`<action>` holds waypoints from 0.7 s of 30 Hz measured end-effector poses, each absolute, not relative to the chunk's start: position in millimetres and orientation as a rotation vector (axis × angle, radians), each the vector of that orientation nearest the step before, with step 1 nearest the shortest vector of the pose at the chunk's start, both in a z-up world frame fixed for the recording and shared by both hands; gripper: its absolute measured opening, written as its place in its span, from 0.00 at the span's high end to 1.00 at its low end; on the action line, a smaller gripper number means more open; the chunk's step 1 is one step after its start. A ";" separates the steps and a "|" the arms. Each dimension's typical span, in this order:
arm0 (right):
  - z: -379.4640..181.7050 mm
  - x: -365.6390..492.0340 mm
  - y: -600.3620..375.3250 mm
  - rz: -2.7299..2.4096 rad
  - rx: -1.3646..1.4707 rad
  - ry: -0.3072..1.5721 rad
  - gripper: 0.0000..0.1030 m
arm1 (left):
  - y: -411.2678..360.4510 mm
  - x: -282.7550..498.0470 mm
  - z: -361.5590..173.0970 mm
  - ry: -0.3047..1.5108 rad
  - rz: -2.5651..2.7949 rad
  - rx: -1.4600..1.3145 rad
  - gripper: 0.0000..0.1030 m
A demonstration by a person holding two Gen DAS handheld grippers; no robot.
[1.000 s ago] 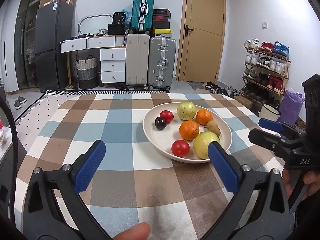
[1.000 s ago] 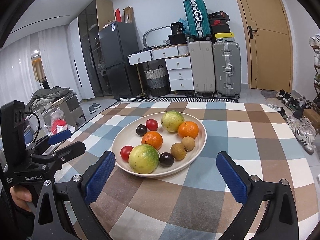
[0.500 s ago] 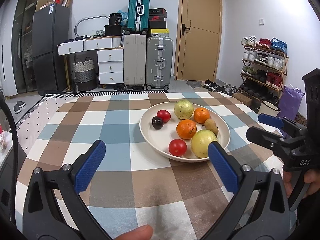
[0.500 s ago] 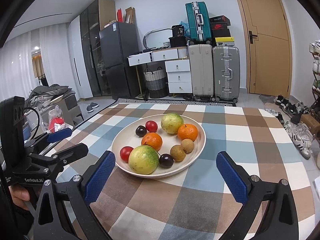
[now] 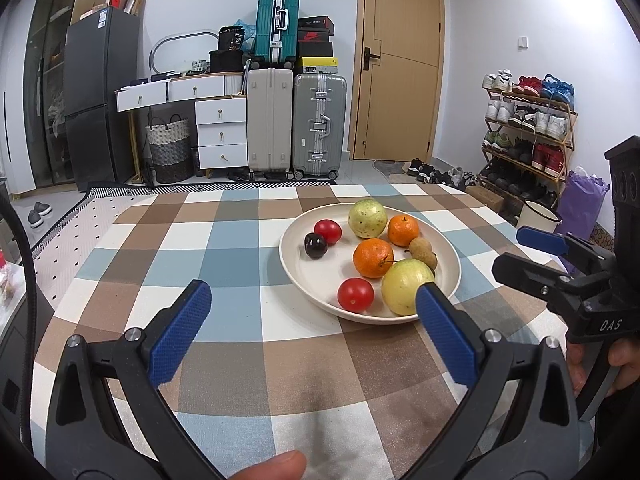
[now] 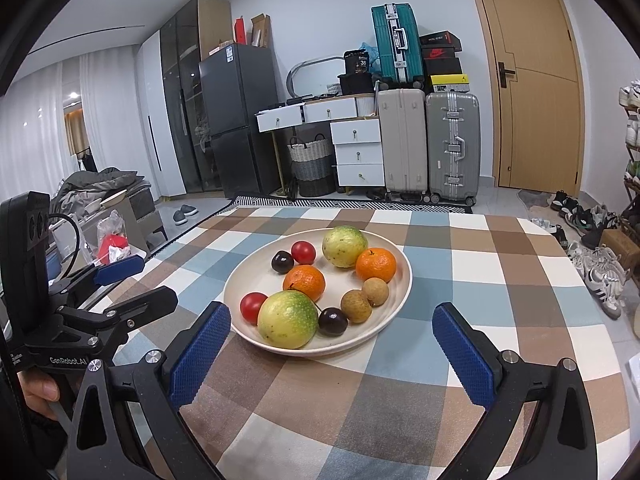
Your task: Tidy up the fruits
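plate (image 6: 404,280) of fruit sitting mid desk (image 6: 500,280) on the checked cloth, my left hand-held gripper (image 5: 310,304) and right hand-held gripper (image 6: 332,328) both spread wide holding nothing, suitcases (image 6: 428,144), drawers (image 6: 356,148) and shoe rack (image 5: 528,140) behind, big green fruit (image 6: 286,318) nearest me fronting the oranges

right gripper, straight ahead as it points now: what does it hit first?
Probably the near rim of the cream round plate, then the big yellow-green round fruit and dark cherry behind it. The right gripper is open; its height above the checked tablecloth is unclear.

Hidden partly behind right blue pad (image 5: 444,332): near guava (image 5: 404,286). Cut off by bottom edge: thumb (image 5: 272,467).
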State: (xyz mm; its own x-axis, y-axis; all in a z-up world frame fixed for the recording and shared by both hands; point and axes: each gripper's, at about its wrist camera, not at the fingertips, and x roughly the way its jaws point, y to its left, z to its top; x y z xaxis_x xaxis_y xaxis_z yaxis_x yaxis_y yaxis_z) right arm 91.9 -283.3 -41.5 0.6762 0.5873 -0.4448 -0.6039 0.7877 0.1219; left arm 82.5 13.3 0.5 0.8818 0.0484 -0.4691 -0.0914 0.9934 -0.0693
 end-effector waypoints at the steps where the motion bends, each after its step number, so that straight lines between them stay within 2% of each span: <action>1: -41.5 92.0 -283.4 0.669 -0.036 0.488 0.00 | 13.3 82.4 0.5 0.486 0.071 -0.091 0.01; 21: -41.4 91.7 -283.2 0.670 -0.038 0.487 0.00 | 12.9 83.7 0.6 0.486 0.071 -0.090 0.01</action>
